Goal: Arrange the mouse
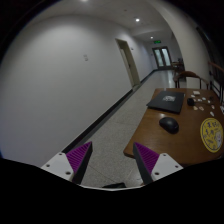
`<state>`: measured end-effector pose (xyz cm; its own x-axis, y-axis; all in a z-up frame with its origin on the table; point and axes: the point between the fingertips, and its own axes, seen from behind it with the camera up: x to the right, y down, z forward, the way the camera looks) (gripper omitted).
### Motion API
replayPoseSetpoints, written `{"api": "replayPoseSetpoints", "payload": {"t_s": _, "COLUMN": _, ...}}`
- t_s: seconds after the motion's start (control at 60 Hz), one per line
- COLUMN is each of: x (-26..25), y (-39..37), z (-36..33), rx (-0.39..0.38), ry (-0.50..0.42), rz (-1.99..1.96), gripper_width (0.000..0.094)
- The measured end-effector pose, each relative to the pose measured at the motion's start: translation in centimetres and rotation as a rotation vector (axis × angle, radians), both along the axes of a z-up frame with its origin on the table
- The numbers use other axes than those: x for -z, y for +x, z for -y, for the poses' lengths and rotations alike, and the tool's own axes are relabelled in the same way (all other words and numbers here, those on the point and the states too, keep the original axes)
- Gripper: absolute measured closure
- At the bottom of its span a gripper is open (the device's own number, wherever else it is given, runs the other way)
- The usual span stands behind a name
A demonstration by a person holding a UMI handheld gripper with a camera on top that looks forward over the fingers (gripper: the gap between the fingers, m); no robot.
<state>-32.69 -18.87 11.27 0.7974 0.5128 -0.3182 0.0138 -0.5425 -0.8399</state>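
A dark computer mouse (168,125) lies on a wooden table (150,128), ahead of my fingers and to their right. Beyond it on the same table lies a black mouse pad (166,101). My gripper (112,166) is held in the air over the corridor floor, to the left of the table's near end. Its two fingers with purple pads (78,159) stand wide apart with nothing between them.
A round yellow disc (211,133) lies on the table right of the mouse, with small items (196,100) beyond. A chair (187,77) stands past the table. A long corridor with a grey floor (110,128) runs ahead to a door (161,57), white wall on the left.
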Motion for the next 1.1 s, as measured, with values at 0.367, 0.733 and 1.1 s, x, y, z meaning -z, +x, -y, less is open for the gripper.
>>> {"api": "replayPoseSetpoints", "payload": {"t_s": 0.367, "x": 5.3, "y": 9.4, "z": -9.9, "rx": 0.146, "ry": 0.084, "rz": 0.272, "gripper_width": 0.0112}}
{"api": "replayPoseSetpoints", "payload": {"t_s": 0.733, "x": 12.8, "y": 15.4, "z": -23.0, "rx": 0.242, "ry": -0.013, "rz": 0.421, "gripper_width": 0.0123}}
{"api": "replayPoseSetpoints", "payload": {"t_s": 1.1, "x": 13.3, "y": 16.5, "z": -28.8, "rx": 0.335, "ry": -0.07, "rz": 0.366, "gripper_width": 0.0506}}
